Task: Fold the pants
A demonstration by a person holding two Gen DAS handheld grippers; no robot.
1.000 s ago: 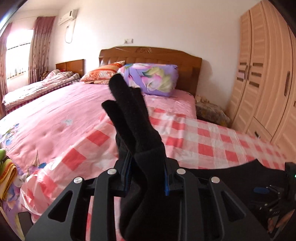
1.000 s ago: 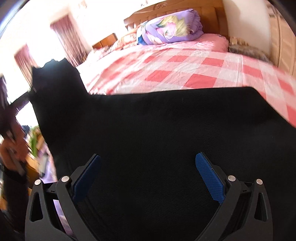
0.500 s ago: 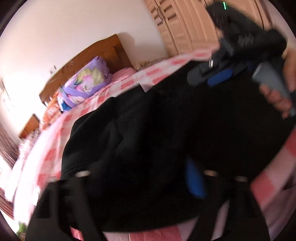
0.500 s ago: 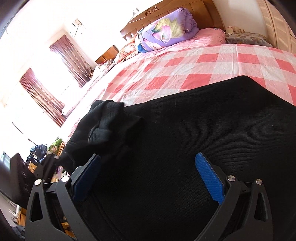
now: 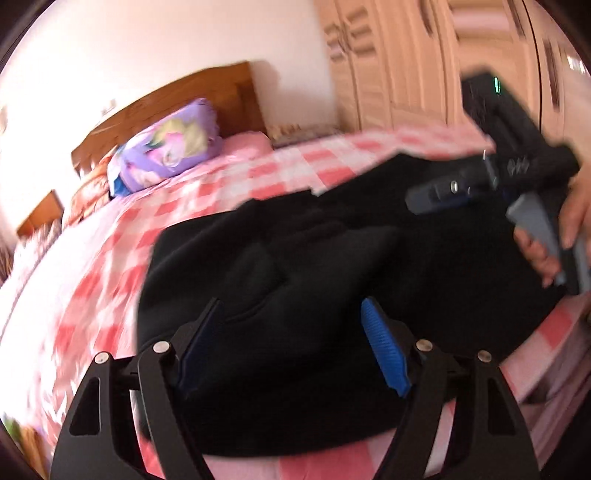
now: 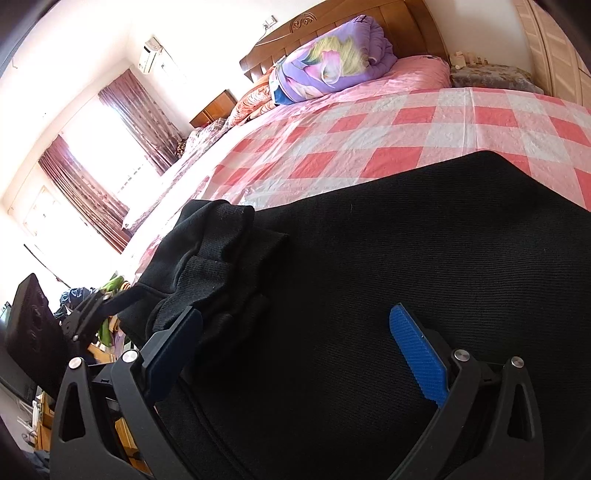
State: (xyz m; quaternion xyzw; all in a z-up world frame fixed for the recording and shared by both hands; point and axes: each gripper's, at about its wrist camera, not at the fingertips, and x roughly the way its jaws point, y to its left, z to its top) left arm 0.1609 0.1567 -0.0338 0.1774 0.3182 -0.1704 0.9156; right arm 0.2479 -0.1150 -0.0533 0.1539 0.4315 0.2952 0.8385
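Black pants (image 5: 332, 240) lie spread on the pink checked bed sheet (image 5: 258, 177). One end of them sits bunched and folded over (image 6: 214, 251) on the rest of the pants (image 6: 406, 258). My left gripper (image 5: 290, 302) hovers low over that folded part; its jaws are closing, the blue pads still apart, with cloth lying below and between them but not pinched. My right gripper (image 6: 295, 310) stands open wide just above the flat black cloth. It also shows in the left wrist view as the right gripper (image 5: 443, 192), held by a hand (image 5: 576, 221).
A rolled purple quilt (image 6: 332, 66) lies at the wooden headboard (image 6: 369, 22). A pale wardrobe (image 5: 406, 55) stands along the bed's right side, with a low padded stool (image 6: 491, 74) beside it. Curtained windows (image 6: 122, 110) and cluttered furniture (image 6: 103, 295) are to the left.
My left gripper has let go of the black pant end it held up, rolled and dropped toward the bed. That end now lies folded on the pants. The right gripper has stayed put.
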